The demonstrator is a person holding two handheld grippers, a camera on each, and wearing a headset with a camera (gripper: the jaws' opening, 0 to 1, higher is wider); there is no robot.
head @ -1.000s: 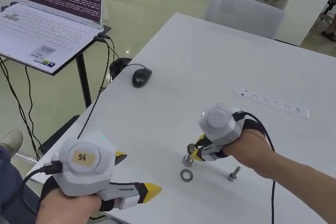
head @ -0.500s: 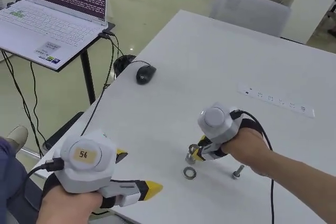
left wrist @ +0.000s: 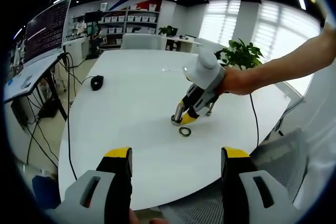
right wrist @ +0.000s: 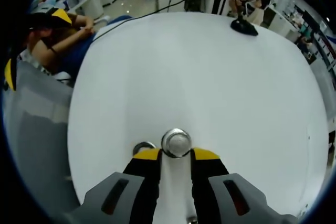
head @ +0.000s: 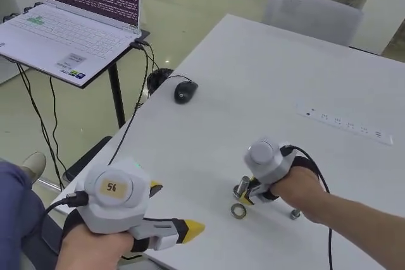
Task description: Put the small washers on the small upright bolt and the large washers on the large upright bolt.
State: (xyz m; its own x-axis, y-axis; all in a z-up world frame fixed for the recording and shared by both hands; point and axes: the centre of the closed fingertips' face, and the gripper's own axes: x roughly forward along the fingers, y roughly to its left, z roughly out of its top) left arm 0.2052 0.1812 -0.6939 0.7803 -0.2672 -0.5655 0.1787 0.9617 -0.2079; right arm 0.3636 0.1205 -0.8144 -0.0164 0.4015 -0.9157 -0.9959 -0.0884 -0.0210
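The left tongs (left wrist: 177, 155) sit low and close to the body, roughly level, jaws spread wide with nothing between them; the left hand (head: 85, 252) wraps the grip from below. The right tongs (right wrist: 176, 156) tilt downward, jaws pressed against both sides of the large bolt (right wrist: 176, 142). The right hand (head: 302, 186) and bare forearm (head: 364, 227) reach in from the right

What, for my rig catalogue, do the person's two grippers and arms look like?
Both grippers are pale grey, each with a round domed cap and yellow-tipped jaws. The left gripper bears a yellow label reading 56; the right gripper has a plain cap. A black cable trails from each. The right forearm has no sleeve.
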